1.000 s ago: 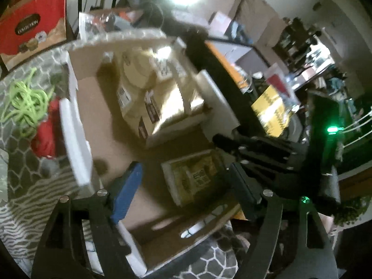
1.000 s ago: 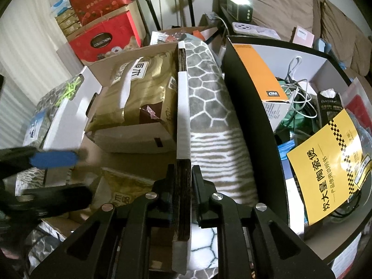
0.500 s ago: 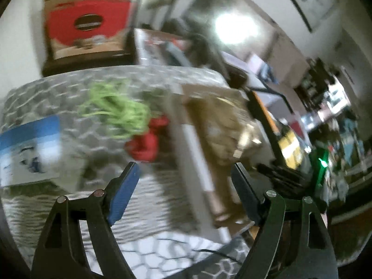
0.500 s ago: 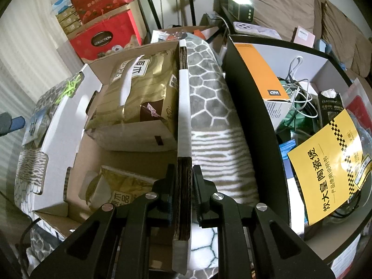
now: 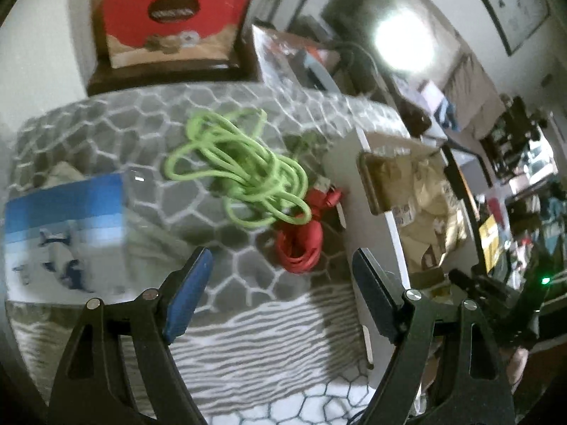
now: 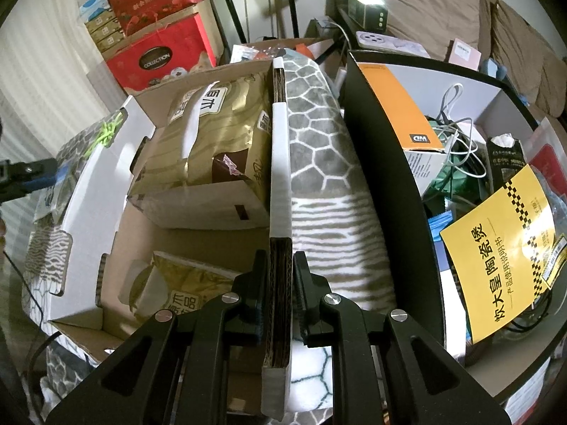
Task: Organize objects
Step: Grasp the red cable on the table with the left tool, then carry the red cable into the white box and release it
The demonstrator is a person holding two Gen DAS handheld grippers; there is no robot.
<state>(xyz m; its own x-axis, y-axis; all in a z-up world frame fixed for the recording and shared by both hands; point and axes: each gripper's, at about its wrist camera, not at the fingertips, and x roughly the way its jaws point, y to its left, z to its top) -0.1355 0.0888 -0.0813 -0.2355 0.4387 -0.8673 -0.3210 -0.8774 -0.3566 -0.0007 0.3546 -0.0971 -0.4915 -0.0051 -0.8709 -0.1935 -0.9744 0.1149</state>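
We see bare grey patterned blanket [image 5: 248,318] before the tangled lime-green cord [image 5: 244,177]; the white cardboard box wall [image 5: 375,212] blocks beside it.

Left wrist view motion-blurred: print on the blue-and-white packet [image 5: 60,226] unreadable, red box [image 5: 170,17] label smeared. Red cord [image 5: 301,244] partly under the green cord [image 5: 244,170]. Right view: lower gold bag [image 6: 177,290] partly hidden behind the right hand-held gripper [image 6: 280,294].
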